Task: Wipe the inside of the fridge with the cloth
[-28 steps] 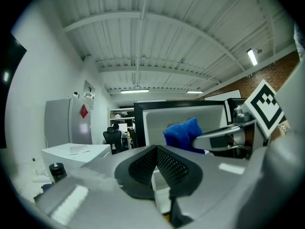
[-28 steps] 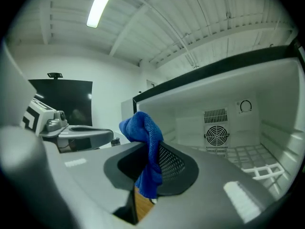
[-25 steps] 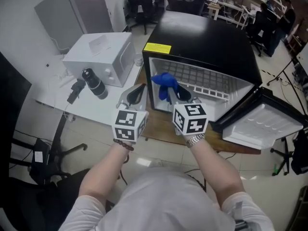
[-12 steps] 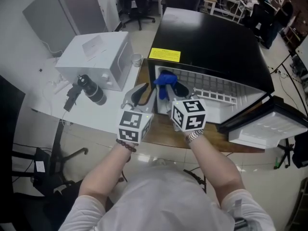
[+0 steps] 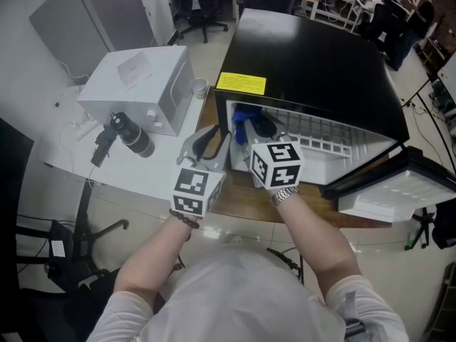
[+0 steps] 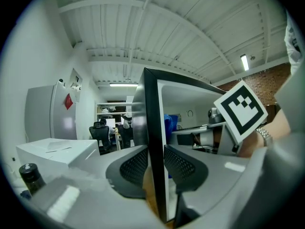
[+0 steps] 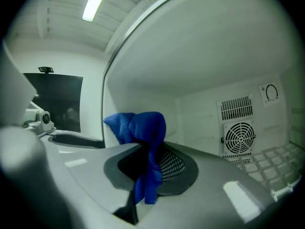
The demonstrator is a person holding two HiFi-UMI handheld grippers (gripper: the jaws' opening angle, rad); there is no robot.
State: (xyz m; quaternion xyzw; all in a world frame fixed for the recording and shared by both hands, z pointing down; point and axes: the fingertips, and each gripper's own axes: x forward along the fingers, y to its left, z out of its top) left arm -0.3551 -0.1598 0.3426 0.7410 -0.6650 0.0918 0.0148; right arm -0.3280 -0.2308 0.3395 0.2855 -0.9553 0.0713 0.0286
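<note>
Soft, light, floppy cloth [image 7: 139, 127] imo, best pinched mid-bunch, as it's clamped in right tongs [image 7: 145, 162] rn. Left tongs [image 6: 155, 165] were just opened, fridge wall [image 6: 152, 104] straddled.

The left forearm [image 5: 153, 251] and right forearm [image 5: 313, 237] are stretched forward side by side, the right gripper [image 5: 255, 135] is clamped on a cloth [image 5: 241, 120], and the left gripper [image 5: 214, 140], its jaws just now opening, is set astride the fridge wall [image 6: 155, 151].

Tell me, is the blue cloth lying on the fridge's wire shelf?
No, the right gripper pinches the blue cloth in its fingers, clear of the wire shelf.
</note>
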